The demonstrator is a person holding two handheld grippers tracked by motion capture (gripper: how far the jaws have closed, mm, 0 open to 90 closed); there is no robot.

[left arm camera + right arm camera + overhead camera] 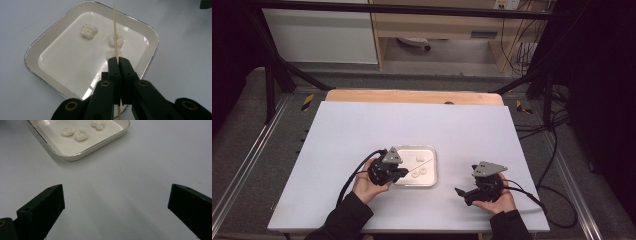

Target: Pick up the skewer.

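Observation:
A cream tray [403, 181] [40, 47] [75, 155] lies on the white table and holds three white lumpy pieces [88, 31] [80, 135] [422, 170]. My left gripper [117, 60] [404, 171] is shut on a thin wooden skewer [115, 27], whose tip reaches out over the tray above two of the pieces. To the right of the tray, my right gripper [115, 202] [460, 192] stands open over bare table, nothing between its jaws.
The white table top [362, 130] extends around the tray, with a wooden strip [412, 96] at its far edge. Black frame bars and cables run along both sides of the table.

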